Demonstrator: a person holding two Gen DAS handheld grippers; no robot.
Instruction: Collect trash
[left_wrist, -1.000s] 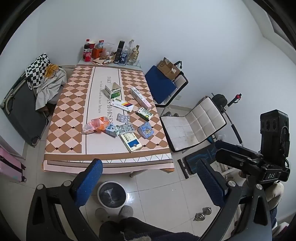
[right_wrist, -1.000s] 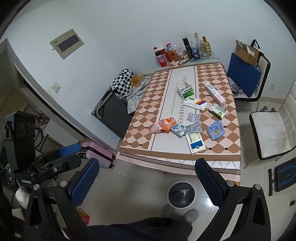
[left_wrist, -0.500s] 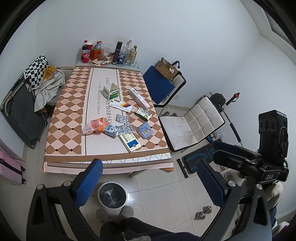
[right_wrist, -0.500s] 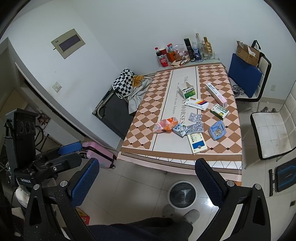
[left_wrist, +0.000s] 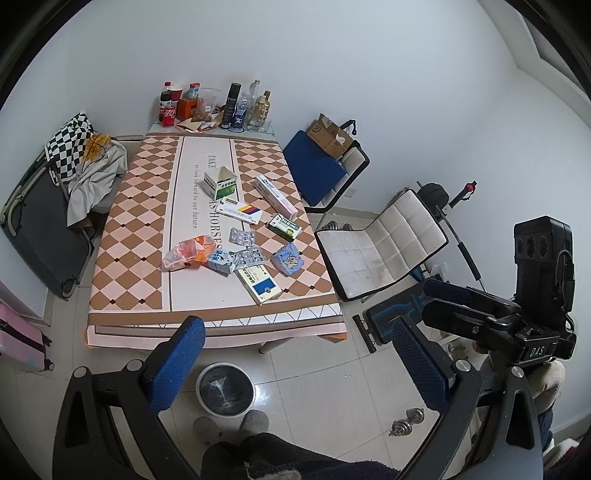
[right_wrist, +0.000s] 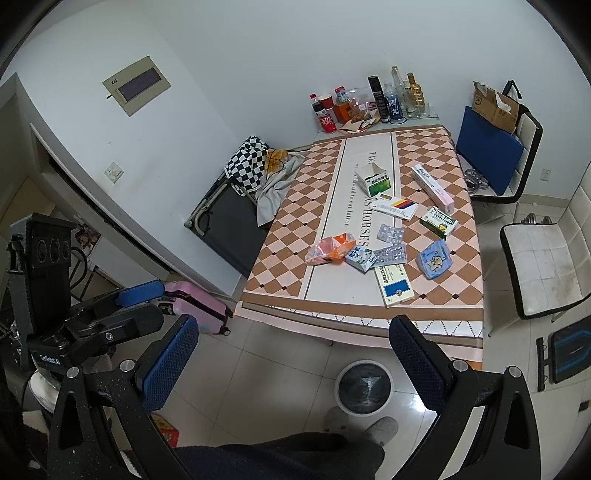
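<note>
Both grippers are spread and hold nothing: left gripper (left_wrist: 295, 363), right gripper (right_wrist: 293, 363). The trash, boxes and blister packs, lies on the table (left_wrist: 122, 258), ahead and below both. The bin (left_wrist: 225, 387) stands on the floor between. Neither gripper is clearly nearer.

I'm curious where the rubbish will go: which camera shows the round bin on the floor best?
The right wrist view: the bin sits whole between the open fingers, near the table. In the left wrist view the bin also shows, crowded by the left gripper's finger.
</note>
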